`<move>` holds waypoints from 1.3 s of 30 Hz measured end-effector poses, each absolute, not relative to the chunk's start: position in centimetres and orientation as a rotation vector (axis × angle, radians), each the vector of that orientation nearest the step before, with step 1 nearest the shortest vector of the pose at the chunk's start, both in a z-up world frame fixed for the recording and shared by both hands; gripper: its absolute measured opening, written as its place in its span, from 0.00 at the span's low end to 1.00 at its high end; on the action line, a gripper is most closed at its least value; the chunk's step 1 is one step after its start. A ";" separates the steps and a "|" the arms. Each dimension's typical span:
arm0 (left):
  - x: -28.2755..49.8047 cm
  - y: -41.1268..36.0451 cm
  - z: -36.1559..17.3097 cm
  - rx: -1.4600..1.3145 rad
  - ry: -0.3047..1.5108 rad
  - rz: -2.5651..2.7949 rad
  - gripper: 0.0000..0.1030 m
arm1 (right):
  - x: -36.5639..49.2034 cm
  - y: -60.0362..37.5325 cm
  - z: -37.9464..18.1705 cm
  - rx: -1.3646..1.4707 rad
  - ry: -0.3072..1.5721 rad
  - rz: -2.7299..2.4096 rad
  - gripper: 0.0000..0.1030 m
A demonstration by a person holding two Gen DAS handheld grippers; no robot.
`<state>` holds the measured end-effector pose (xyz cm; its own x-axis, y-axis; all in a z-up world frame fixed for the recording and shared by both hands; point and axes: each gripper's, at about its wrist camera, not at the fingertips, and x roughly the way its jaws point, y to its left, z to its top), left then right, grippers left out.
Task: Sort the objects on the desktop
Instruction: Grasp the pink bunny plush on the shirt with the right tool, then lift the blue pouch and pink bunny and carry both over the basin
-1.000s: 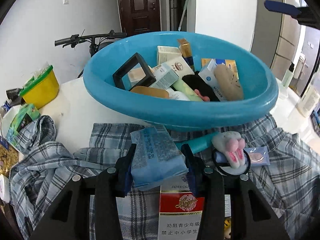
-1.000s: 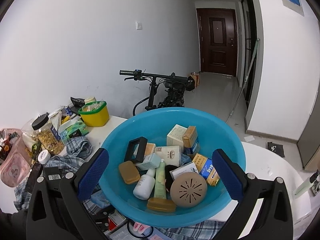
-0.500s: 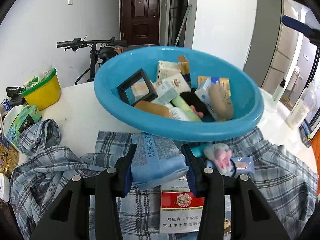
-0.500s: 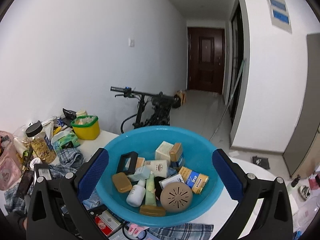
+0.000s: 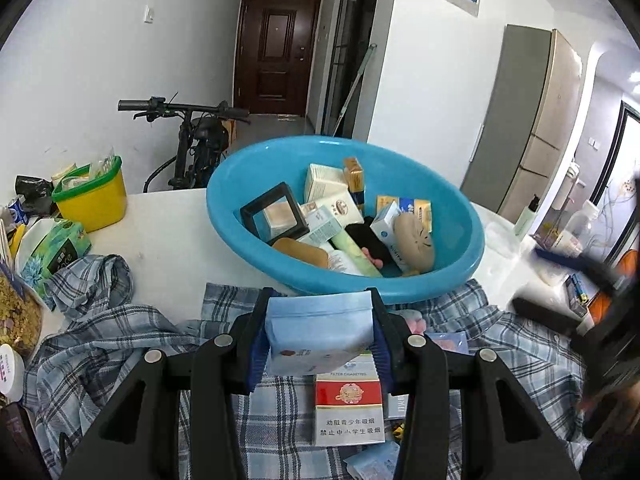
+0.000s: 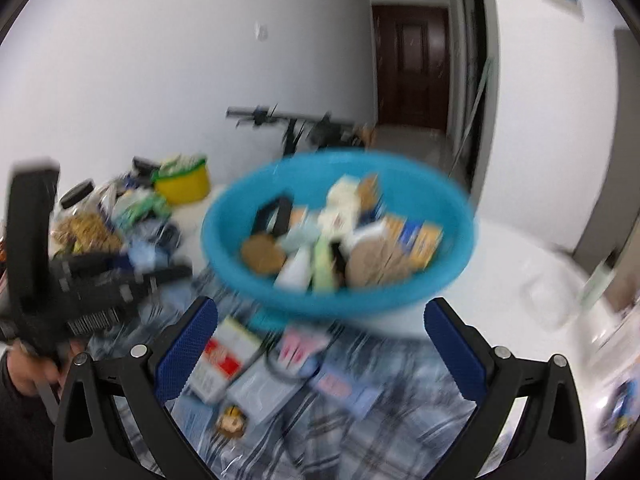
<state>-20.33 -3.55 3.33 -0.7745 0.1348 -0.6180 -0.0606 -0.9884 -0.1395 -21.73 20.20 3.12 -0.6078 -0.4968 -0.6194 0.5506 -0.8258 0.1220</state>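
Note:
My left gripper [image 5: 319, 334] is shut on a light blue packet [image 5: 318, 332], held up above the plaid cloth [image 5: 120, 344] just in front of the blue basin [image 5: 256, 184]. The basin holds several boxes, a black frame [image 5: 274, 216] and bottles. Under the packet a red and white cigarette carton [image 5: 348, 408] lies on the cloth. My right gripper [image 6: 320, 344] stands open with nothing between its blue pads, above the cloth in front of the basin [image 6: 240, 264]; that view is blurred. The right gripper also shows blurred at the right edge of the left wrist view.
A yellow tub [image 5: 94, 200], a green tissue pack [image 5: 56, 250] and a jar of grains [image 5: 16, 312] stand at the left of the white table [image 5: 168, 240]. Bottles [image 5: 528, 216] stand at the right. A bicycle [image 5: 192, 136] leans behind the table. Small packets litter the cloth [image 6: 360, 420].
My left gripper has risen with the blue packet, which now stands more upright. My right gripper has dropped low toward the cloth in front of the basin, still open.

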 end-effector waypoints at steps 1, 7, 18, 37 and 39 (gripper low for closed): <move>-20.3 -3.6 3.5 -1.002 -0.174 2.859 0.45 | -21.7 20.0 2.4 0.898 0.081 -2.365 1.00; -19.8 -4.2 4.1 -0.974 -0.206 2.855 0.45 | -22.5 17.3 -0.8 0.976 0.102 -2.357 1.00; -19.7 -5.2 4.3 -0.968 -0.244 2.854 0.45 | -25.0 15.7 -3.6 1.086 0.121 -2.364 0.74; -20.0 -4.9 3.7 -1.002 -0.254 2.836 0.45 | -23.4 15.1 -3.4 1.029 0.193 -2.338 0.30; -20.0 -4.9 3.6 -1.003 -0.253 2.837 0.45 | -22.3 15.6 -3.0 1.020 0.189 -2.326 0.30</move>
